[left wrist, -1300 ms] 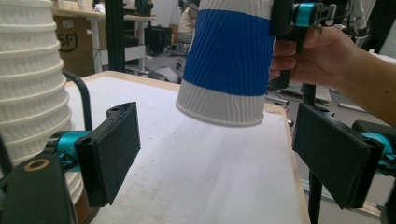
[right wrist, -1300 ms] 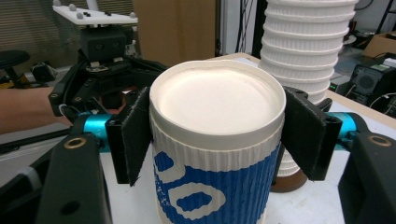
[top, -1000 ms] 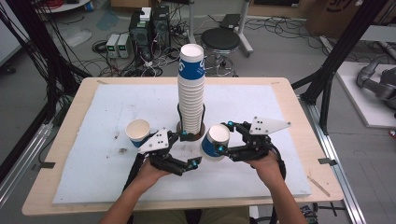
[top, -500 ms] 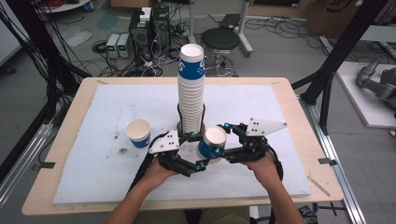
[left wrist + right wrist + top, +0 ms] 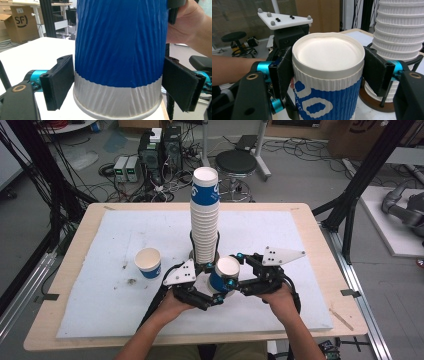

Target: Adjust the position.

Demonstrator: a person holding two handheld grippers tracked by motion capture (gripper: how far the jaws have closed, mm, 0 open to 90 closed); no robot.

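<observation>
A blue-and-white paper cup [image 5: 226,272] is held above the table in front of a tall stack of cups [image 5: 205,220]. My right gripper [image 5: 232,270] is shut on it just under the rim, with its pads [image 5: 375,71] pressing both sides of the cup [image 5: 328,82] and bending the rim slightly. My left gripper [image 5: 216,297] comes in from the lower left. In its view both pads [image 5: 61,80] lie against the lower part of the cup [image 5: 120,50]. A second single cup [image 5: 148,262] stands upright on the white mat to the left.
The stack stands in a dark wire holder [image 5: 192,251] at the middle of the white mat [image 5: 100,305] on the wooden table [image 5: 320,240]. Black frame posts [image 5: 360,180] rise at both sides. A stool [image 5: 235,162] and electronics sit on the floor beyond the table.
My left gripper has moved right, away from the single cup on the mat, and now holds the lower part of the cup in my right gripper. That cup shifted slightly left.
</observation>
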